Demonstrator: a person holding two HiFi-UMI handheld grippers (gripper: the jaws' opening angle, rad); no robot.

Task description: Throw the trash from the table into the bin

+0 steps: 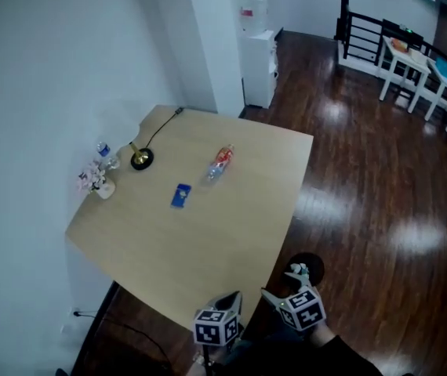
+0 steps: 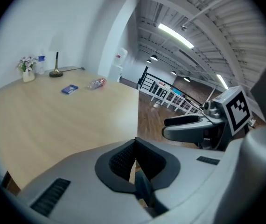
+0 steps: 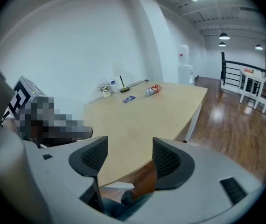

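On the light wooden table [image 1: 231, 233] a crushed clear bottle with a red label [image 1: 221, 163] lies at the middle back, also seen as the bottle [image 2: 97, 83] and the bottle [image 3: 154, 89]. A blue packet [image 1: 180, 196] lies left of it, showing as the packet [image 2: 69, 89] and the packet [image 3: 129, 99]. Both grippers hang off the table's near edge, far from these. My left gripper [image 1: 230, 300] [image 2: 134, 148] is shut with nothing in it. My right gripper [image 1: 285, 283] [image 3: 126, 157] stands open and empty.
A lamp base with cable [image 1: 141, 159], a small flower vase [image 1: 98, 182] and a small bottle [image 1: 104, 150] stand by the wall. A white water dispenser [image 1: 259, 61] stands behind the table. White furniture [image 1: 423, 73] is far right. A dark round object [image 1: 311, 266] sits on the floor.
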